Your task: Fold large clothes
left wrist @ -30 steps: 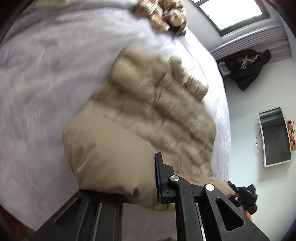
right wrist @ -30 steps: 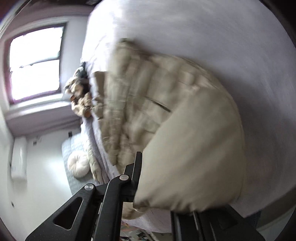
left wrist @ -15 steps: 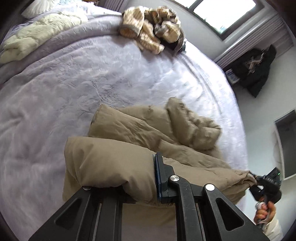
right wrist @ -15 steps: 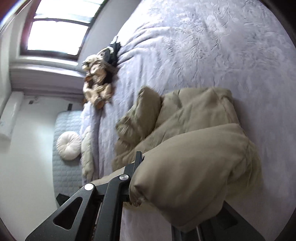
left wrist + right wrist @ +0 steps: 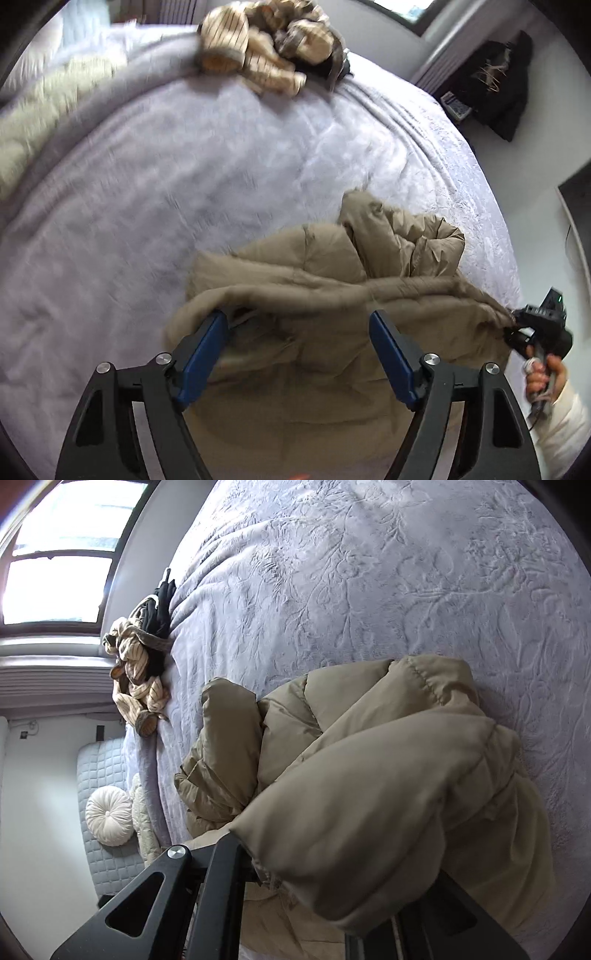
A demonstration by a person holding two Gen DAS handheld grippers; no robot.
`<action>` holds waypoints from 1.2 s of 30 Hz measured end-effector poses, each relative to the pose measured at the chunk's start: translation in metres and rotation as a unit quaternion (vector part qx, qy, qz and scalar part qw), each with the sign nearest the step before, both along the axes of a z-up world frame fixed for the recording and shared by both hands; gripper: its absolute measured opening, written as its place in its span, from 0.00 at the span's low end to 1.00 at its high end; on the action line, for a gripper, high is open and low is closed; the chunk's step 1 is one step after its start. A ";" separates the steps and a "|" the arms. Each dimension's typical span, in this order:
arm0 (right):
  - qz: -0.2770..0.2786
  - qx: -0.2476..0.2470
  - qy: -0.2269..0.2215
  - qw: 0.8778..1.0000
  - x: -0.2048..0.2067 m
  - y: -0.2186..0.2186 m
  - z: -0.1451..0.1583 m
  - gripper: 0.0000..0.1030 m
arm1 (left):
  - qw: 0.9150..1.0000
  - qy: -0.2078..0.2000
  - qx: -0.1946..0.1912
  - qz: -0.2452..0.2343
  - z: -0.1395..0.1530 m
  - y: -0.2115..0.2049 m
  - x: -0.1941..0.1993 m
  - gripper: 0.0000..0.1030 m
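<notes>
**Tan puffer coat bunched on the lilac bedspread, one gripper let go, the other buried in cloth**

The coat (image 5: 325, 280) lies in a heap near the bed's near edge, its quilted panels puffed and its smooth shell fabric creased into soft ridges. One fold rises as a rounded flap toward the bed's middle.

The left gripper (image 5: 299, 354) stands wide apart, blue pads bare, with nothing between them; the coat's near hem lies just beyond and below the fingertips. The left pad sits close against a rolled edge of the coat.

The right gripper (image 5: 532, 328) appears at the coat's far corner, where the cloth draws into a point at its tip. In the right wrist view a thick roll of coat (image 5: 369, 794) covers the fingers of the gripper (image 5: 317, 878), so how far they part cannot be read directly, though cloth bulges out between the black arms.

The bedspread (image 5: 229, 166) is plush with an embossed leaf pattern, and a broad open stretch of it runs beyond the coat. At the far edge sits a striped garment pile (image 5: 266, 48). Beside the bed a round white cushion (image 5: 109, 816) rests on a quilted pad (image 5: 99, 760).
</notes>
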State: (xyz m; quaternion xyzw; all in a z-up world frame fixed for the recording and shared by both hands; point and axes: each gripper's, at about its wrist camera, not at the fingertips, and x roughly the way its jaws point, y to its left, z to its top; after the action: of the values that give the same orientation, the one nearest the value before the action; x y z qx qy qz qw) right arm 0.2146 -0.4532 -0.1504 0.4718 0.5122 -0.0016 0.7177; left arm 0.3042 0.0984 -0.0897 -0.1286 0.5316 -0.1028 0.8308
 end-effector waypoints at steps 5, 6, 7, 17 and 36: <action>0.037 -0.021 -0.023 0.999 0.010 0.009 0.022 0.59 | 0.998 -0.034 0.055 0.008 0.010 0.000 -0.006 0.78; 0.049 -0.033 -0.037 0.998 0.011 0.011 0.031 0.60 | 0.997 -0.040 0.066 0.013 0.009 0.000 -0.009 0.78; 0.063 -0.047 -0.049 0.996 0.010 0.014 0.040 0.60 | 0.996 -0.043 0.072 0.013 0.007 -0.001 -0.011 0.75; 0.136 -0.308 -0.021 0.941 -0.010 0.012 0.059 0.39 | 0.990 -0.044 0.126 0.054 -0.028 0.014 0.006 0.67; 0.128 -0.328 0.047 0.935 0.041 -0.004 -0.022 0.20 | 0.986 0.027 0.111 0.122 -0.117 0.032 0.091 0.25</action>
State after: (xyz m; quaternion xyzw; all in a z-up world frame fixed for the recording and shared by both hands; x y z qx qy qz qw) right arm 0.2560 -0.4569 -0.1722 0.1402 0.5724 -0.1003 0.8016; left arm 0.3954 0.1304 -0.2063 -0.1027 0.5419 0.0626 0.8318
